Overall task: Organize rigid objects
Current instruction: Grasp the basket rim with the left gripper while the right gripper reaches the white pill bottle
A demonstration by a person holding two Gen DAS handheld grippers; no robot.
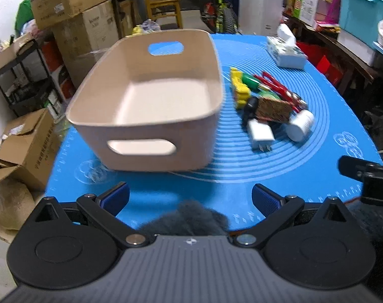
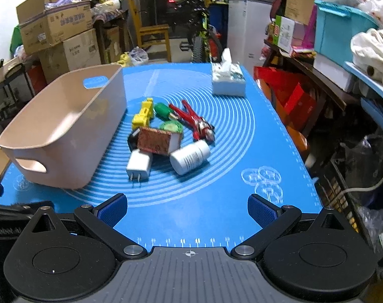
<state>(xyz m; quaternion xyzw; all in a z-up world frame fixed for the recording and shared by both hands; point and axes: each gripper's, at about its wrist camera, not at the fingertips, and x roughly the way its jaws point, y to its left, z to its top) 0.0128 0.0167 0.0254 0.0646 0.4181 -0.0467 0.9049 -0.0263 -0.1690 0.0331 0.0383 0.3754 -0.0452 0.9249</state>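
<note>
Left gripper [image 1: 190, 198]: spread wide, holding nothing.
Right gripper [image 2: 187, 208]: spread wide, holding nothing.
Pile risk: white bottle [image 2: 190, 158] may roll if bumped.
Basket [image 2: 65, 128]: empty, could slide if knocked.

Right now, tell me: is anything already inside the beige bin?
No. The beige bin shows a bare floor in the left wrist view, while the white charger and white bottle lie on the blue mat beside it.

Bright indoor light from overhead, soft shadows under the beige bin [image 1: 151, 96]. The bin's smeared with motion blur, and fisheye bends everything around it.
</note>
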